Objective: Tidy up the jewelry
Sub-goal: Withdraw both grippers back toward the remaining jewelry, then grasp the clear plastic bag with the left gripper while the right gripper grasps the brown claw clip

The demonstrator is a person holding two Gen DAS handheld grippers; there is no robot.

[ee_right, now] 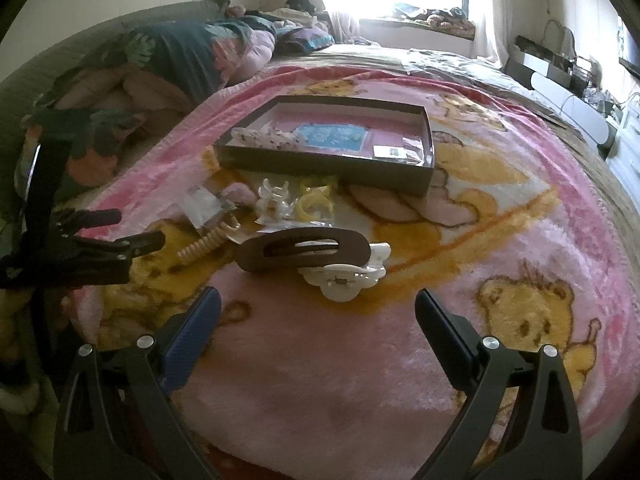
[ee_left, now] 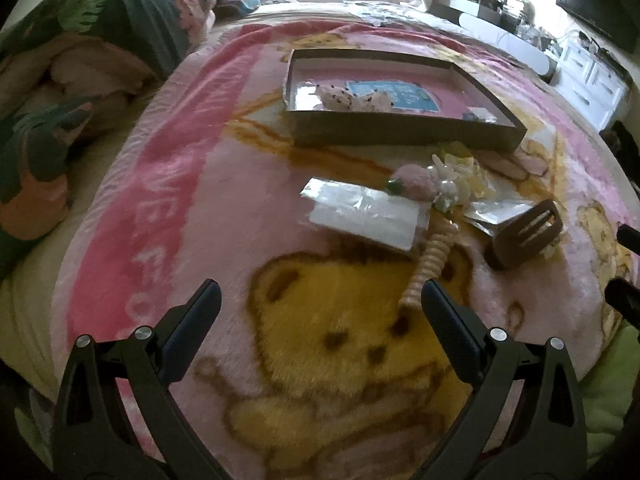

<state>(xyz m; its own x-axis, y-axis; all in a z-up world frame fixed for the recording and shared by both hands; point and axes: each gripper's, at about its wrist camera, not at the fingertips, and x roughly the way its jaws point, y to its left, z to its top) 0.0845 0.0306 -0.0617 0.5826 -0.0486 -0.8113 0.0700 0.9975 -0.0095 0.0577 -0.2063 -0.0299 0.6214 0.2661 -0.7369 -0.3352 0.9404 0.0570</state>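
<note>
Both grippers released: you are bringing the right gripper (ee_right: 318, 304) squarely over the brown oval plastic hair clip (ee_right: 304, 250); the left gripper (ee_left: 320, 300) is hovering empty over the bed.

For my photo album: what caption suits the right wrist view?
Open right gripper hovering before a brown oval hair clip and white claw clip, shallow brown box beyond.

Tray (ee_right: 424, 178) lies on the blanket (ee_right: 320, 360) — hair clips (ee_right: 308, 254) heaped just before it.
</note>
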